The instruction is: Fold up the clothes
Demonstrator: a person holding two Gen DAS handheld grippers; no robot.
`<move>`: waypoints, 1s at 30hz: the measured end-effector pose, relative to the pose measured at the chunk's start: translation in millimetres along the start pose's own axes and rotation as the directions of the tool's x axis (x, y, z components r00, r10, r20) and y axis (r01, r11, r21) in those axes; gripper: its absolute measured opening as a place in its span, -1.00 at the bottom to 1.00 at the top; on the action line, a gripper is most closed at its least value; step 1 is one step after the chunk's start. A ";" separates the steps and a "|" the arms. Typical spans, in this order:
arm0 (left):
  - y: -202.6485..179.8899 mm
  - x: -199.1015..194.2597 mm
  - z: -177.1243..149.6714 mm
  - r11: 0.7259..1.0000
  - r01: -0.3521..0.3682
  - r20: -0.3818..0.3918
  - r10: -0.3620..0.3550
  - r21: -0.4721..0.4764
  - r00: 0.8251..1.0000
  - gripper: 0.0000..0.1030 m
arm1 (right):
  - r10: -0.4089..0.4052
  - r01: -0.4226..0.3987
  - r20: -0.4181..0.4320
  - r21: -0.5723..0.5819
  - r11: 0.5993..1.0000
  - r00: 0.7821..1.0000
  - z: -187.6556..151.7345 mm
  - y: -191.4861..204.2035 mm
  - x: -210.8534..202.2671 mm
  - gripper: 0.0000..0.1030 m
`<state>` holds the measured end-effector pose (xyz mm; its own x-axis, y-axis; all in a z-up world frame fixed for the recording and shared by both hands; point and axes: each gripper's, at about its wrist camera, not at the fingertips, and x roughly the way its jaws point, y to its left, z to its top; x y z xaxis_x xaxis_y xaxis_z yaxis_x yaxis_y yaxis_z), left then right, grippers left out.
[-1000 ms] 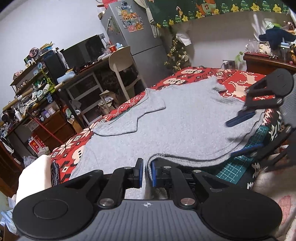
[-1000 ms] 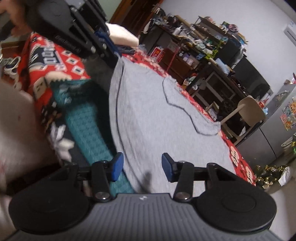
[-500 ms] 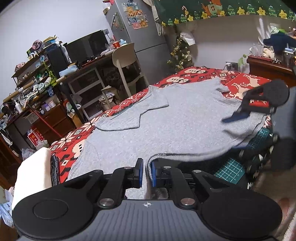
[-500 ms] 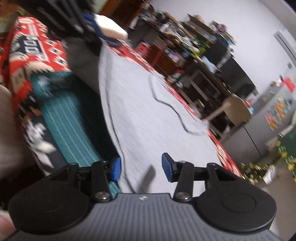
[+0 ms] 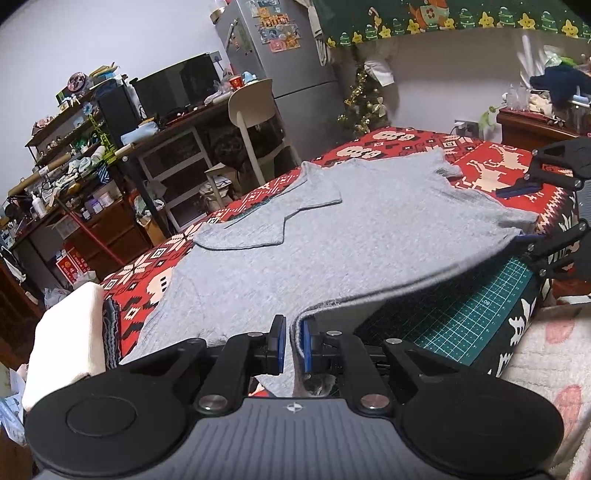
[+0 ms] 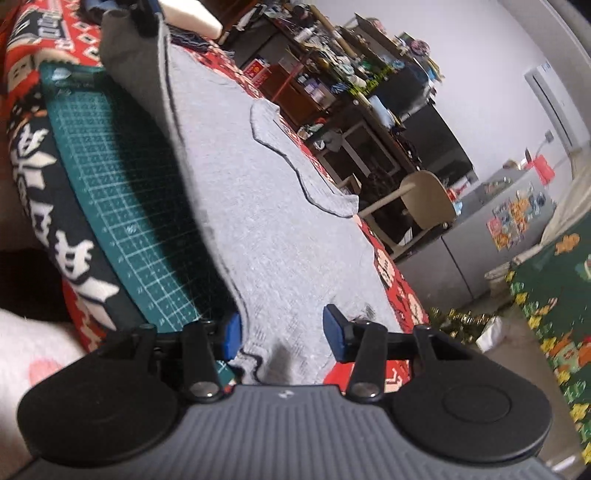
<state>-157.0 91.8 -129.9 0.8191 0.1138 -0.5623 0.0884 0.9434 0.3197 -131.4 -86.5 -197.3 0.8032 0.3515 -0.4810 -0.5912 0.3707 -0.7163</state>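
Note:
A grey T-shirt [image 5: 351, 229] lies spread on the red patterned blanket [image 5: 147, 280], one sleeve [image 5: 258, 229] folded inward. My left gripper [image 5: 291, 343] is shut on the near corner of the hem and holds it a little off the surface. In the right wrist view it shows at the top [image 6: 149, 22], with the lifted cloth hanging from it. My right gripper [image 6: 282, 332] is open at the other end of the hem [image 6: 258, 354], and grey cloth [image 6: 258, 184] lies between its blue pads without being pinched. In the left wrist view it stands at the right edge [image 5: 521, 218].
A green cutting mat [image 5: 461, 321] lies bare under the lifted hem. A stack of folded cloth, white on top [image 5: 70, 332], sits at the blanket's left corner. Beyond the bed stand a chair [image 5: 251, 107], a desk, cluttered shelves [image 5: 74, 147] and a fridge [image 5: 280, 48].
The right gripper has swung round and sunk closer to the hem at the shirt's far end, still open. The left gripper keeps its grip and has hardly moved.

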 end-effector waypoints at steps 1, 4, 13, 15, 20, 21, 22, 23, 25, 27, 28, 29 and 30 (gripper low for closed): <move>0.1 0.0 -0.7 1.000 -0.001 -0.001 0.001 -0.001 1.000 -0.80 | 0.002 -0.002 0.002 0.000 1.000 1.000 -2.0 -0.3 -0.7 -0.05; 0.4 1.4 -3.0 1.000 -0.002 -0.008 0.002 -0.003 1.000 -0.80 | 0.039 -0.039 -0.004 0.049 0.998 0.999 -7.5 -7.1 -3.0 -0.39; 3.1 4.8 2.1 0.997 -0.027 0.004 0.027 0.067 1.000 -0.90 | 0.040 -0.045 0.064 0.071 0.996 0.997 7.1 -36.9 -7.9 -0.91; 6.3 6.5 7.1 0.994 -0.033 0.011 0.032 0.108 0.999 -0.90 | 0.038 -0.040 0.086 0.023 0.999 0.996 13.2 -49.5 -5.2 -0.91; 22.5 15.9 30.1 0.978 -0.051 0.040 0.043 0.204 0.998 -0.90 | 0.055 -0.037 0.143 -0.123 0.992 0.988 32.2 -81.1 2.5 -0.91; 26.3 19.2 35.7 0.973 -0.055 0.046 0.046 0.224 0.998 -0.90 | 0.064 -0.043 0.153 -0.142 0.989 0.986 36.9 -89.6 6.9 -0.91; 30.1 23.7 41.4 0.969 -0.056 0.050 0.045 0.242 0.998 -0.90 | 0.070 -0.044 0.162 -0.159 0.986 0.984 41.3 -97.8 12.1 -0.91; 34.8 29.2 47.1 0.965 -0.054 0.052 0.042 0.258 0.998 -0.90 | 0.077 -0.047 0.169 -0.176 0.983 0.983 45.8 -106.0 18.1 -0.91; 44.6 41.7 58.0 0.955 -0.052 0.054 0.038 0.293 0.998 -0.90 | 0.092 -0.054 0.180 -0.207 0.977 0.979 54.6 -121.6 36.1 -0.91; 54.7 58.2 68.0 0.943 -0.051 0.045 0.038 0.328 0.998 -0.90 | 0.112 -0.066 0.187 -0.236 0.969 0.976 63.2 -135.4 55.7 -0.91; 59.5 66.6 72.9 0.940 -0.042 0.033 0.032 0.337 0.999 -0.90 | 0.126 -0.076 0.189 -0.250 0.965 0.974 67.4 -141.8 67.6 -0.91; 65.2 75.3 77.8 0.941 -0.023 0.016 0.019 0.338 1.000 -0.90 | 0.142 -0.089 0.190 -0.265 0.960 0.971 71.9 -146.7 79.0 -0.91; 71.4 84.6 82.4 0.942 -0.007 0.000 0.008 0.334 1.000 -0.90 | 0.157 -0.099 0.192 -0.280 0.955 0.969 75.7 -151.0 91.1 -0.91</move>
<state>-34.7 143.1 -91.8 0.8195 0.1211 -0.5602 0.2671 0.7841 0.5603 25.4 -45.4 -94.7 0.6712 0.5635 -0.4815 -0.6238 0.0785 -0.7777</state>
